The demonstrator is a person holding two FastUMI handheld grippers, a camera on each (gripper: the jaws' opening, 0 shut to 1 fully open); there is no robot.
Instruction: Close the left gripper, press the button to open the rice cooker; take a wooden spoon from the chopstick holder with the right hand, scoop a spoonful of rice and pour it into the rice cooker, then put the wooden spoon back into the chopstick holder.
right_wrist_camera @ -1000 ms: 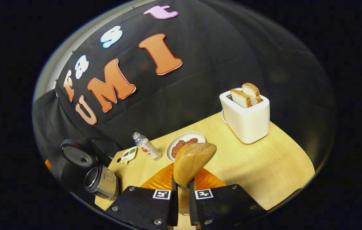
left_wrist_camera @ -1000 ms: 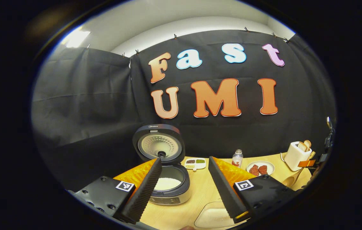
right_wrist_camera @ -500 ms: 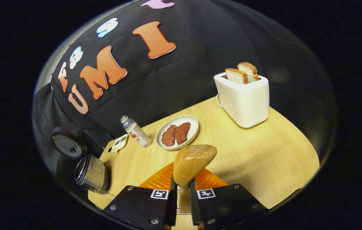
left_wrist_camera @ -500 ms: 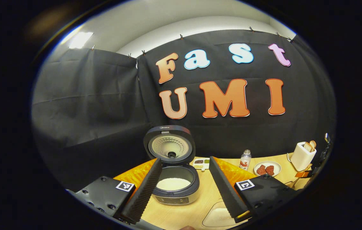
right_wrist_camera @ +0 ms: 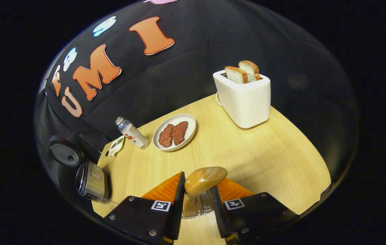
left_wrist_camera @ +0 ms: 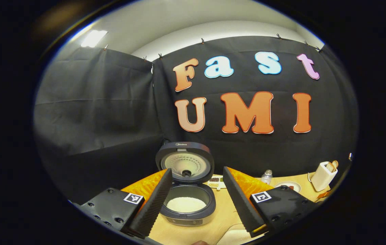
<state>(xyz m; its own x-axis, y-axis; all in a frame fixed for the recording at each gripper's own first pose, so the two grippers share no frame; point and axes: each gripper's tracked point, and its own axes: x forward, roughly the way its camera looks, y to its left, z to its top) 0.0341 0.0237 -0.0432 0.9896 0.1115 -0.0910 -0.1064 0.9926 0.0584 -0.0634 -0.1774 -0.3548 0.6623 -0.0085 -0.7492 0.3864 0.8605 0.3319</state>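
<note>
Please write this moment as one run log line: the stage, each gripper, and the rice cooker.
stage: spoon return | right gripper: open, wooden spoon between fingers, over holder | left gripper: open, empty | rice cooker: lid up, rice inside

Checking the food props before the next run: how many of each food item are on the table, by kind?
Bread slices in the toaster: 2
Meat pieces on the plate: 2
Drink bottle: 1
Total: 5
</note>
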